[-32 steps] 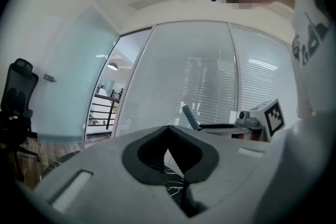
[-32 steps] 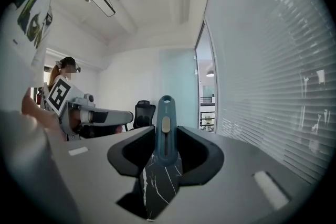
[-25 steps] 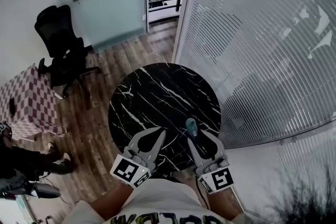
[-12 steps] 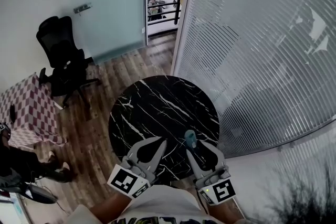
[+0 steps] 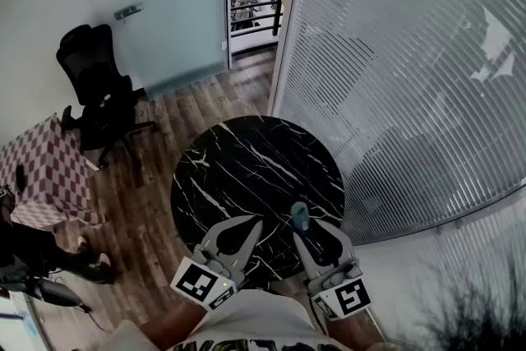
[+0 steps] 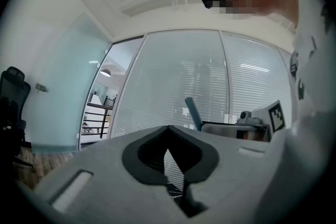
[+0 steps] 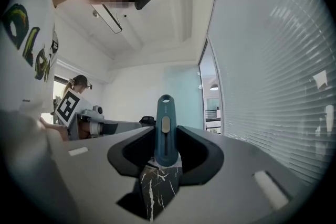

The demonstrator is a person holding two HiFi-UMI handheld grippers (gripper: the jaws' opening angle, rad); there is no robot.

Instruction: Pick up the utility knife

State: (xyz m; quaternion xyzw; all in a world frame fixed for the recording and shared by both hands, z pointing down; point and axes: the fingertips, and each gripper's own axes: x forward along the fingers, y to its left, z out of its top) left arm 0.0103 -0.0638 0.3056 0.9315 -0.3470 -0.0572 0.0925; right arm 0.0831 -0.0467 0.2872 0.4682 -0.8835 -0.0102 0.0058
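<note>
The round table (image 5: 246, 160) has its near rim just below both tools. Its right rim runs close to a glass wall hung with ribbed blinds (image 5: 394, 94). On the left, open wood-plank floor (image 5: 164, 119) lies between the table and a black office chair (image 5: 94, 70). The right hand-held gripper (image 7: 165, 162), of matte grey plastic, is clamped on the utility knife (image 7: 165, 128). The knife is a slim teal body with a rounded, holed end and a pale slider, and it stands upright between the jaws, over the table's near right part. The left hand-held gripper (image 6: 167, 129) has its jaws together with nothing between them. The tabletop is glossy black marble with white veins. A frosted glass panel (image 5: 164, 4) closes the far side.
</note>
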